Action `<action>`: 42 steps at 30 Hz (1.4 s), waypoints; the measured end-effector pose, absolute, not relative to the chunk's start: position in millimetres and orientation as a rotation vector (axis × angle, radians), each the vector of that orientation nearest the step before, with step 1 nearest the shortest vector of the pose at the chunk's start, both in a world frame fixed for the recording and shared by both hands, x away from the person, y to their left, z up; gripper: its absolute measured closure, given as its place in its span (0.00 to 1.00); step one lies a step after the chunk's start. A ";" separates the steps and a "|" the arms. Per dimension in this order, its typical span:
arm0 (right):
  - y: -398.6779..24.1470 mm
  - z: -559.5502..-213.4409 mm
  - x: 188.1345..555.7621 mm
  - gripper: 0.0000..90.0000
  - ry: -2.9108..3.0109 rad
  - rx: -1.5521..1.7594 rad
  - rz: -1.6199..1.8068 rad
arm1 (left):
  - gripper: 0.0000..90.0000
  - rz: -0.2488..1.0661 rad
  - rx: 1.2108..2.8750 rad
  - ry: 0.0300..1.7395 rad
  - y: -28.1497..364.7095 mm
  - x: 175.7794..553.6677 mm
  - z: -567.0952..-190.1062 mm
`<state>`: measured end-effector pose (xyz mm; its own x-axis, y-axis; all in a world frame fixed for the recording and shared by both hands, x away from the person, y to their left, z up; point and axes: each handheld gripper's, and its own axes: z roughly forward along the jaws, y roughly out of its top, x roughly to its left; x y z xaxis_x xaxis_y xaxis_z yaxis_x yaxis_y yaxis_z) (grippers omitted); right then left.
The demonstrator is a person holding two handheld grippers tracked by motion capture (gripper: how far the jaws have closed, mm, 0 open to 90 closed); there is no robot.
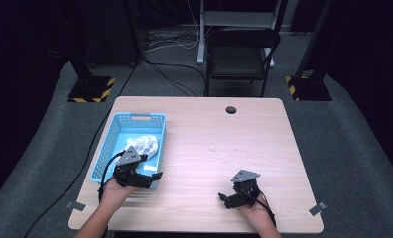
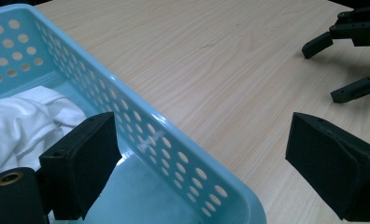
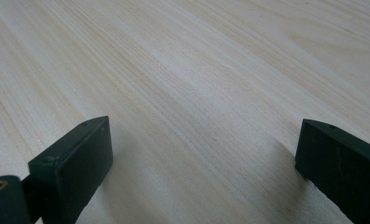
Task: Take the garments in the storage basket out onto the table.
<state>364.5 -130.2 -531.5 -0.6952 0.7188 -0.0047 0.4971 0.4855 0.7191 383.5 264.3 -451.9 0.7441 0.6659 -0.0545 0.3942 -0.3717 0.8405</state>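
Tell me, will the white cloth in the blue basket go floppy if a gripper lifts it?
Probably floppy: the crumpled white cloth lies in soft folds. It likely weighs little and would droop from the open left gripper, maybe brushing the perforated blue plastic basket.

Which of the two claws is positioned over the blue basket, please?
The left claw: it straddles the blue basket's near corner, while the right claw sits over bare table.
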 end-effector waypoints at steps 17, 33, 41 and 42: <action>-130.2 -531.5 364.5 0.04 2.430 1.027 1.028 | 0.10 0.374 2.009 0.844 273.2 388.2 -453.7; -130.2 -531.5 364.5 0.04 2.430 1.027 1.028 | 0.10 0.400 1.999 0.881 287.4 391.2 -448.5; -130.2 -531.4 364.4 0.04 2.429 1.028 1.028 | 0.10 0.376 1.994 0.926 296.4 395.9 -445.0; -130.2 -531.5 364.5 0.04 2.429 1.028 1.028 | 0.10 0.376 1.996 0.930 297.1 396.6 -444.2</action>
